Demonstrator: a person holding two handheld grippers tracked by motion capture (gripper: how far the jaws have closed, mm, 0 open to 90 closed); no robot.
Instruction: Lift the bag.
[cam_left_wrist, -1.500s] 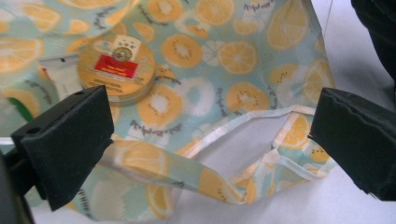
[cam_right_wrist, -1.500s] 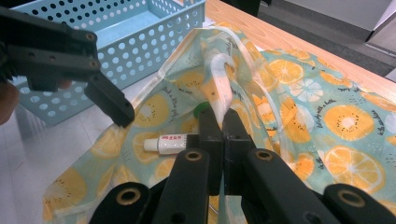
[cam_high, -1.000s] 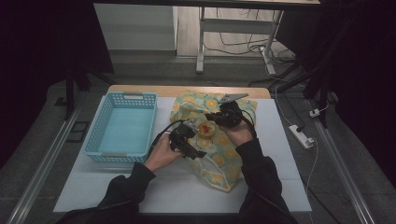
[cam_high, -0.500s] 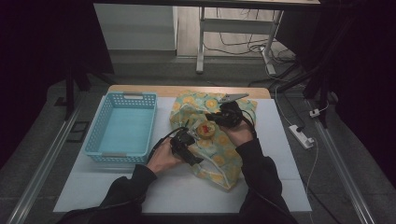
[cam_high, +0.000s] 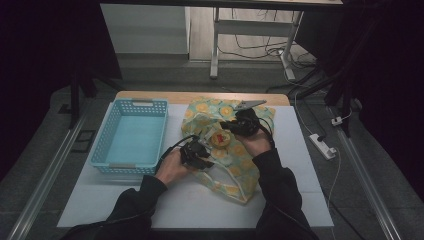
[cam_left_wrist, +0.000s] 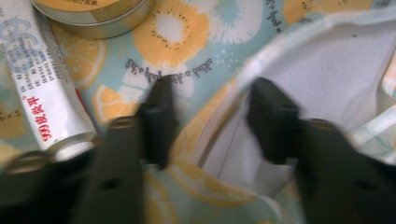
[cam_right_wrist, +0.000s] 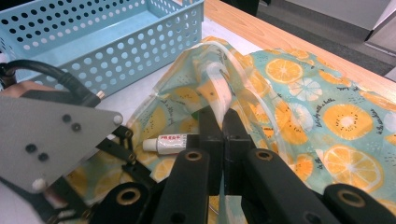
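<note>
While the blue basket (cam_high: 131, 135) sits clear at far left, the left gripper (cam_left_wrist: 210, 116) is seen straddling the bag's opening hem (cam_left_wrist: 219, 116), jaws just closing, not yet pinching it (tube (cam_left_wrist: 44, 88) and tin (cam_left_wrist: 93, 14) lie beside its left jaw). The fruit-print bag (cam_high: 235, 170) lies mid-table, long axis running away from the person. The right gripper (cam_right_wrist: 223, 128) is clenched on the upper bag edge; bare table at right

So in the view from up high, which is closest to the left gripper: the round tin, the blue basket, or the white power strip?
From the left gripper:
1. Round tin, just past it on the fruit-print bag.
2. Blue basket, off to its left.
3. White power strip, far right, off the table.
</note>
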